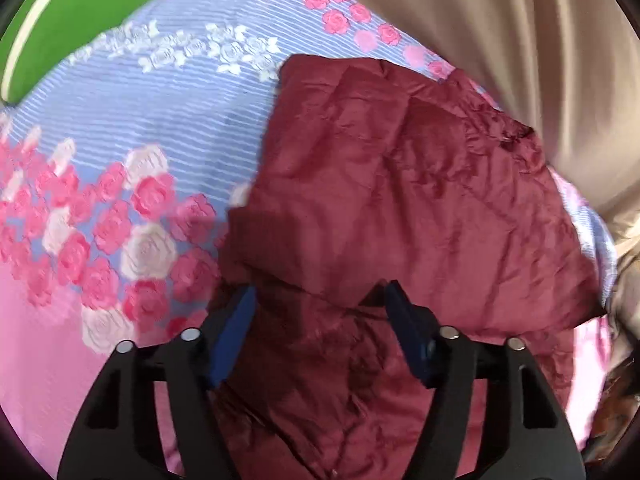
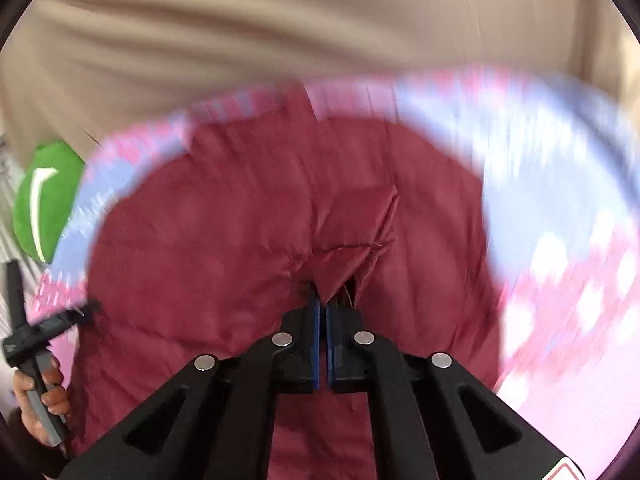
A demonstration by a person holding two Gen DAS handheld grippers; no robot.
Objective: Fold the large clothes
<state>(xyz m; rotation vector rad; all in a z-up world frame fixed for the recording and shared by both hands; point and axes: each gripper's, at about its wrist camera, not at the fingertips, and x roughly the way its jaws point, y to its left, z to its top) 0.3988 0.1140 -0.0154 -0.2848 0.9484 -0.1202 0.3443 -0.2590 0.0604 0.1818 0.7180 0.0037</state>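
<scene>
One crumpled maroon garment [image 1: 400, 184] lies pinched by the right gripper [image 2: 322, 300]; left gripper [image 1: 320, 300] fingers spread.

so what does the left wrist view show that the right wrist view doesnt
Only the left wrist view: the left tool from behind, open over the maroon garment, and the sharp rose print on the bedsheet.

Only the right wrist view: the right tool shut on a pinched fold of the garment, and the person's hand holding the left tool's handle at the left edge.

Both: the garment spread on the bedsheet, the beige curtain behind, and a green cushion.
</scene>
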